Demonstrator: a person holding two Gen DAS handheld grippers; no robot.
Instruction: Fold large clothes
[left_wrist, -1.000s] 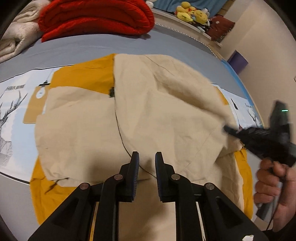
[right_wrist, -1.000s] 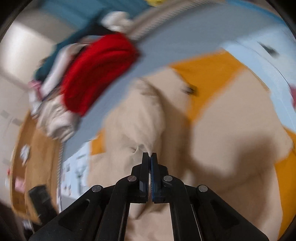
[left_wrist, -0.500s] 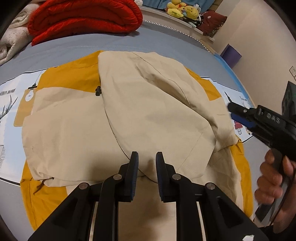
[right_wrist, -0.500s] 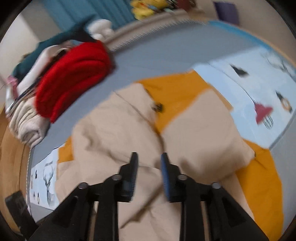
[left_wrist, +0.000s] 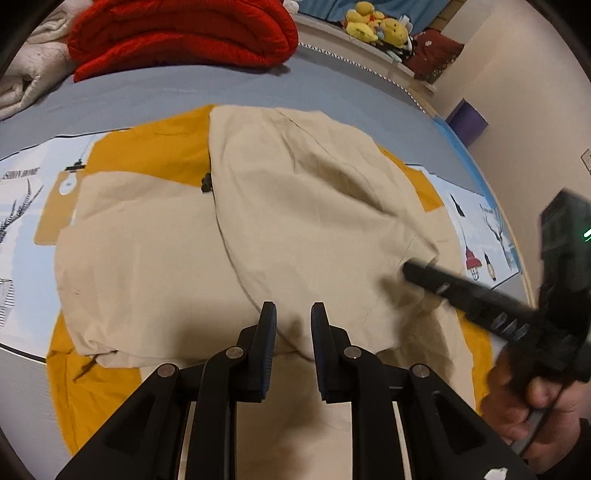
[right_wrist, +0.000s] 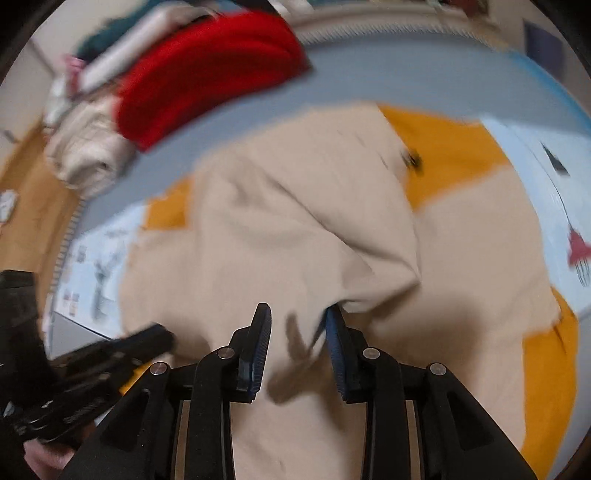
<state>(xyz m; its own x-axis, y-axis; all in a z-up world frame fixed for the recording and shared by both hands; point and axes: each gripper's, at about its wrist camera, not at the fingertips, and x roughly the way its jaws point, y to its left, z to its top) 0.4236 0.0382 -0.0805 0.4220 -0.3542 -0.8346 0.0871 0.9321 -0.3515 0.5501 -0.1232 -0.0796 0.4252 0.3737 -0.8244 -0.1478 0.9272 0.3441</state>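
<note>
Gripper positions: our left gripper (left_wrist: 293, 325) and right gripper (right_wrist: 298, 328) both hover wide, empty. We should pinch the jacket (left_wrist: 258, 229) hem edge squarely, folding evenly on the bed (left_wrist: 155, 92).

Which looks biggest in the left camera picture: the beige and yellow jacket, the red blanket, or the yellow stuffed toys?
1. Beige and yellow jacket, biggest by far, though also nearest the camera.
2. Red blanket.
3. Yellow stuffed toys, smallest, but farthest away, so their true size is unsure.

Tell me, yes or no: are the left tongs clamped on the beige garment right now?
No. The left tongs stand open above the beige garment, with a clear gap between the fingers and no fabric pinched in it.
</note>
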